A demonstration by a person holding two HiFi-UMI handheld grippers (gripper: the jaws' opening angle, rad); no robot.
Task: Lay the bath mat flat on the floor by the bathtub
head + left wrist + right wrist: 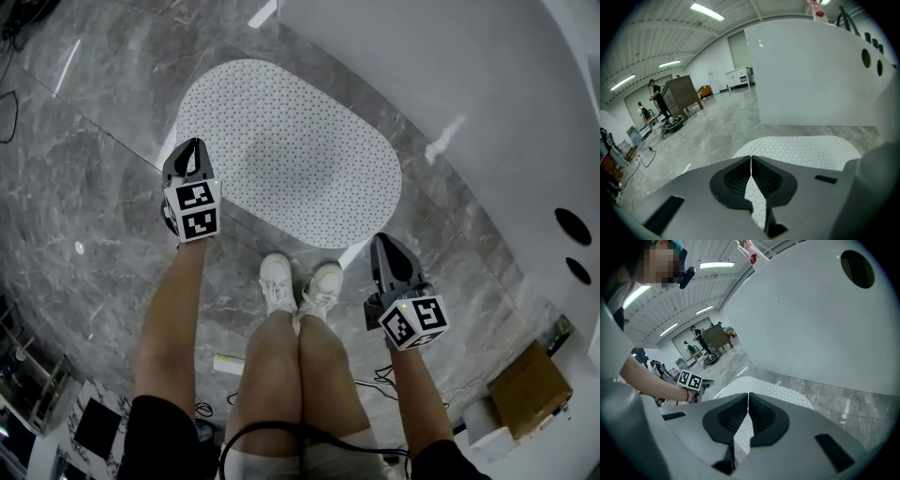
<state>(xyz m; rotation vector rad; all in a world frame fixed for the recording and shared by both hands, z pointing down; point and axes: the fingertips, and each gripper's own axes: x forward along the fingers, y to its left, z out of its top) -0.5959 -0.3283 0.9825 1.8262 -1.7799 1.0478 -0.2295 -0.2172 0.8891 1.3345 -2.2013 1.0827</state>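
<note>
The dotted bath mat (pixel 291 155) lies flat on the floor (pixel 94 141) by the bathtub (pixel 450 75). The fingers of the left gripper (pixel 192 145) and the right gripper (pixel 383 241) are closed and hold nothing.

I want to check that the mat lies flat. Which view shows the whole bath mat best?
The head view: the bath mat shows nearly whole from above, flat beside the bathtub. Both gripper views catch only part of it, low and foreshortened.

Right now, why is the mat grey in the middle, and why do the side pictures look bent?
Head view: the grey patch on the bath mat looks like a shadow; glare streaks the bathtub. Left and right gripper views: wide-angle lenses bend the ceiling lights and darken the corners.
</note>
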